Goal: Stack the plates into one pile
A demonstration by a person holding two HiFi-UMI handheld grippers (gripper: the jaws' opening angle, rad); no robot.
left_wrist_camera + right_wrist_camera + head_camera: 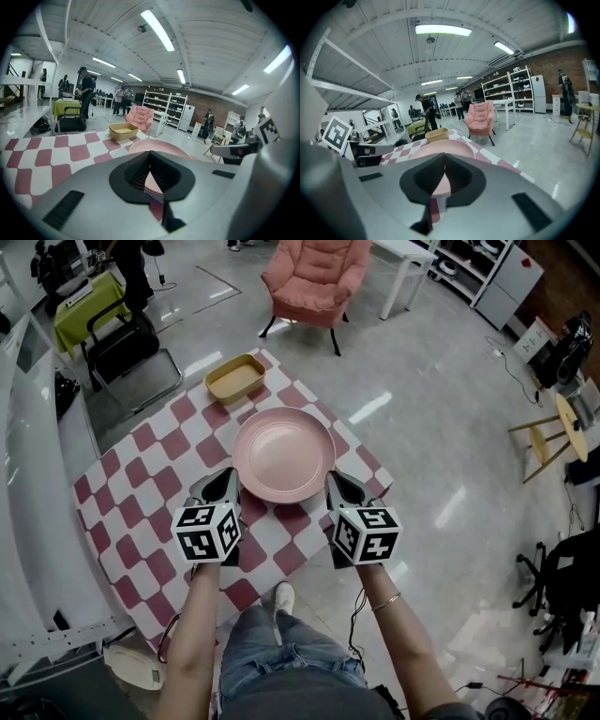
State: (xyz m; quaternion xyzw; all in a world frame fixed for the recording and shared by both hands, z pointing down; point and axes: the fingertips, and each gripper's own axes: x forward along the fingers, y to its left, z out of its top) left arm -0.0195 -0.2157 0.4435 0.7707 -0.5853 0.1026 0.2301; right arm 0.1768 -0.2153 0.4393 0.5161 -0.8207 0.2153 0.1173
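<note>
Over checkered table (141, 486), left tool (230, 480) and right tool (336, 482), arms (192, 634) forward, apparently clench pink plate (284, 454).

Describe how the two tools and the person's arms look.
The left tool and right tool are grey shells with black ribbed pads. Each carries a white cube with black square markers. The forearms are without sleeves; a thin bracelet is on the right wrist.

Before me, my bench (105, 486) under a red-and-white checked cloth (159, 460), a yellow dish (235, 378) on its far corner.
</note>
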